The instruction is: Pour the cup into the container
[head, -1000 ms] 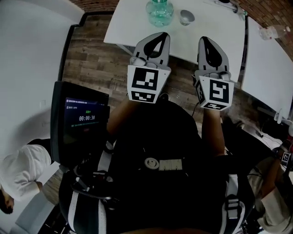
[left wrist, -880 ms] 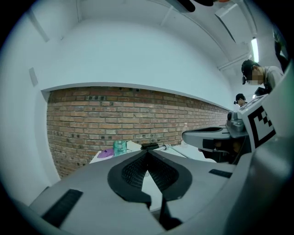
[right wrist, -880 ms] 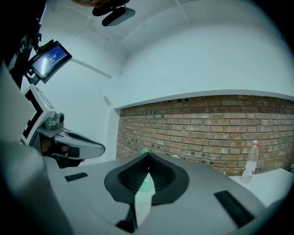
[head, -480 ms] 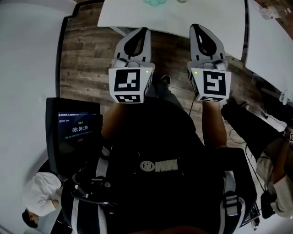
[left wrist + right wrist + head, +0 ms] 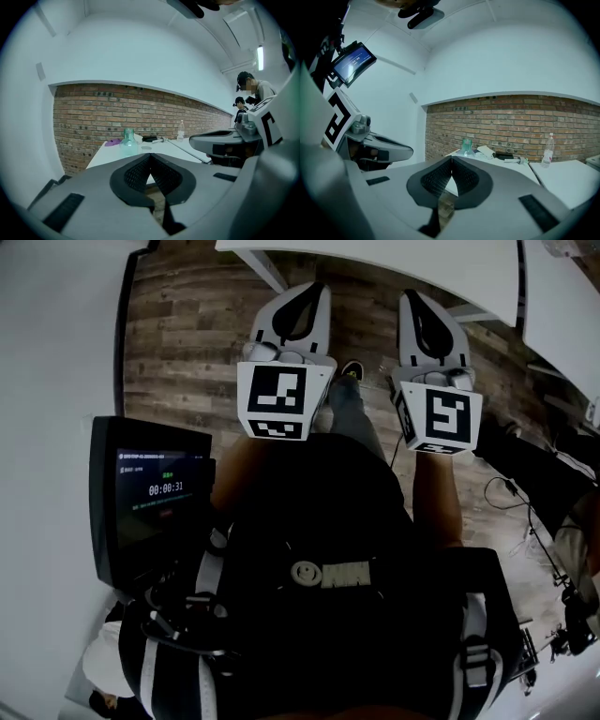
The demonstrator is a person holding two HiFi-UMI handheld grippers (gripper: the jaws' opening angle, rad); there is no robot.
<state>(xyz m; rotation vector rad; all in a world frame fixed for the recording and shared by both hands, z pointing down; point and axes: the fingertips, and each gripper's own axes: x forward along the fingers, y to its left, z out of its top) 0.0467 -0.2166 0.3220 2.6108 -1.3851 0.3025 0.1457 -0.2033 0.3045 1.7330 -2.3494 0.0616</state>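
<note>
The green glass container (image 5: 128,142) stands far ahead on a white table (image 5: 108,157), with a small pale cup (image 5: 146,148) just right of it. The right gripper view also shows the container (image 5: 465,146). Both are outside the head view. My left gripper (image 5: 314,289) and right gripper (image 5: 415,298) are held side by side over the wood floor, short of the table edge (image 5: 375,254). The left gripper's jaws (image 5: 150,155) meet at the tip with nothing between them. My right gripper (image 5: 451,159) is likewise shut and empty.
A dark screen with a timer (image 5: 155,493) stands at my left. A second white table (image 5: 562,296) is at the right, with cables (image 5: 525,512) on the floor beside it. A plastic bottle (image 5: 547,150) and small dark items (image 5: 150,138) sit on the tables. People (image 5: 255,91) stand at the right.
The table has slid up in the head view, taking the container and cup out of sight. Both grippers stay shut and side by side over the floor.
</note>
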